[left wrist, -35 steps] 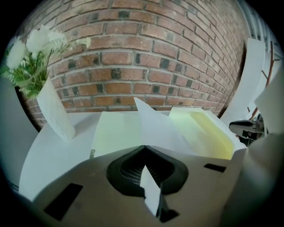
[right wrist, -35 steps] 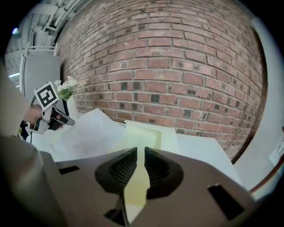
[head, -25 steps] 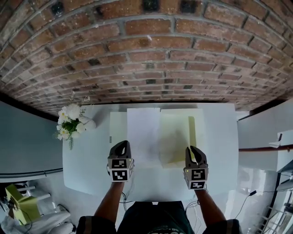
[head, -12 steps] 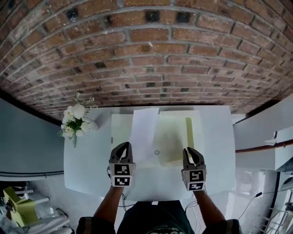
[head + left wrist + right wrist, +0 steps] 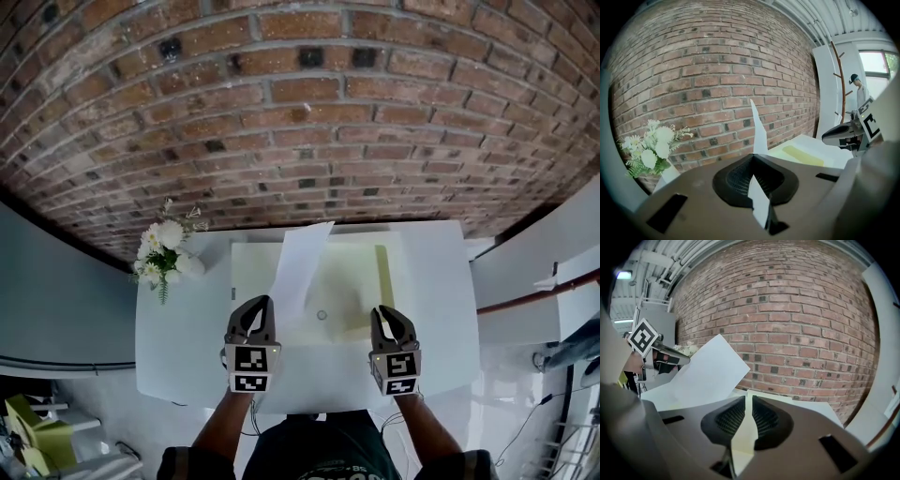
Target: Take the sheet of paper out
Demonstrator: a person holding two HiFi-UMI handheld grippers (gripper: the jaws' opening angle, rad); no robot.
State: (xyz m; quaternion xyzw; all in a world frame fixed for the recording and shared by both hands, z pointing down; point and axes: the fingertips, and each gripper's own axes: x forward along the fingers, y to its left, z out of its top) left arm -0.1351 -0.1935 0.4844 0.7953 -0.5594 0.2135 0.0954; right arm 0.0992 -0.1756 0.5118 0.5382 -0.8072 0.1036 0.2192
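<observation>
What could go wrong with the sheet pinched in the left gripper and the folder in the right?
The left gripper pinches only an edge of the sheet of paper; a sharp pull might tear or crease it. The right gripper holds just the near edge of the folder; if that slips, the folder may rise too. A leftward swing could brush the flowers.

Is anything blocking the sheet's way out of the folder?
Nothing visible. The left gripper is shut on the sheet, which slants up into open air above the folder; the right gripper grips the folder's near edge, beside the sheet's path.
</observation>
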